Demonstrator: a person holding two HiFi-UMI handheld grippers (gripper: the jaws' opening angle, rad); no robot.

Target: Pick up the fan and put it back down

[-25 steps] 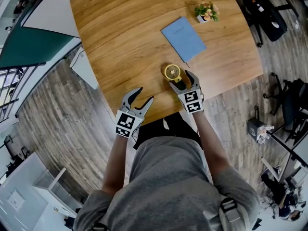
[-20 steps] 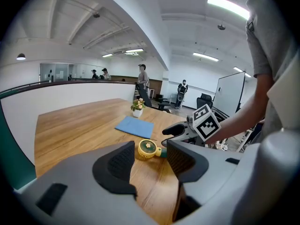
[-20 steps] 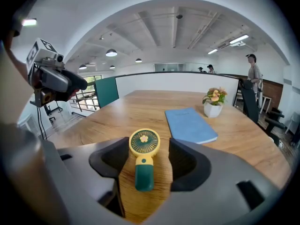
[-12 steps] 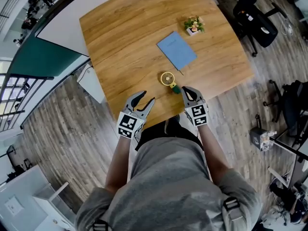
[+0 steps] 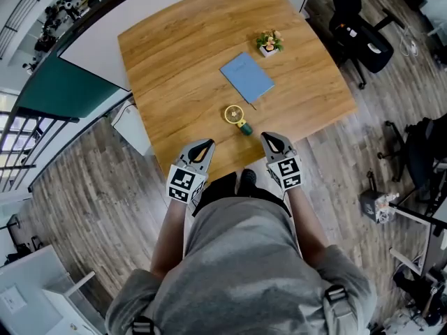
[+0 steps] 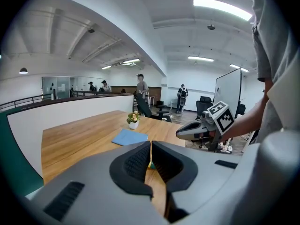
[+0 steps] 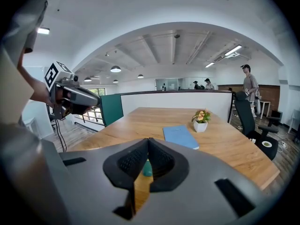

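Note:
The small yellow fan with a green base lies on the wooden table near its front edge, held by nothing. My left gripper hangs over the table's front edge, left of the fan, shut and empty. My right gripper is just right of the fan and nearer to me, also shut with nothing in it. In the left gripper view the jaws meet tip to tip. The right gripper view shows its closed jaws, with the fan's green base peeking through the gap behind them.
A blue notebook lies beyond the fan, and a small potted plant stands farther back. A black office chair stands right of the table. The person's body is close against the table's front edge. People stand far off in the room.
Both grippers have pulled back from the table toward the person and risen, and both have gone from open to shut. The right one has left the fan, which stays on the table.

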